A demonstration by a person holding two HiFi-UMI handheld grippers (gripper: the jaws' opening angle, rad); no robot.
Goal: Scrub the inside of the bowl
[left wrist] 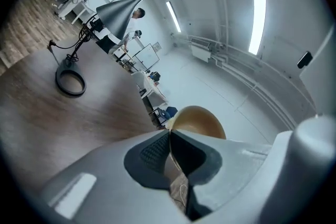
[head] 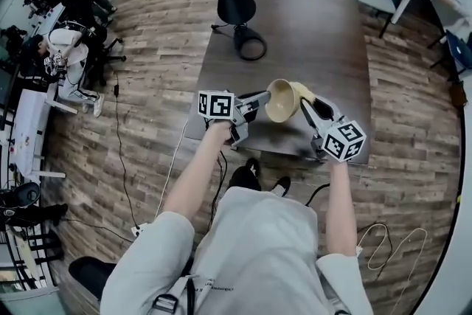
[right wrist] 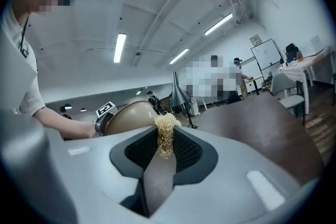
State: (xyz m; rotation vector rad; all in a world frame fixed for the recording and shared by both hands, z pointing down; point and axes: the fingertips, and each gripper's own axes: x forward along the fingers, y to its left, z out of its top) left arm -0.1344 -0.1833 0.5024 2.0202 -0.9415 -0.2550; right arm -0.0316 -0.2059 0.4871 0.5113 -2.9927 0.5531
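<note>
Left gripper [left wrist: 170,139]: jaws clamped on bowl [head: 281,101] rim.
Right gripper [head: 310,111]: jaws pinching fibrous scrubber [right wrist: 166,134].
Bowl: head view centre, tilted.

No legible text, small print on the shirt [head: 251,247] too tiny (mere specks), whiteboard [right wrist: 264,55] marks unreadable

Left tool [left wrist: 169,136] tight on tan bowl [left wrist: 198,119]

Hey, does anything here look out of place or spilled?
Nothing spilled or broken. The bowl is tipped on its side in mid-air, clamped at its rim by the left gripper; the right gripper pinches a scrubber.
</note>
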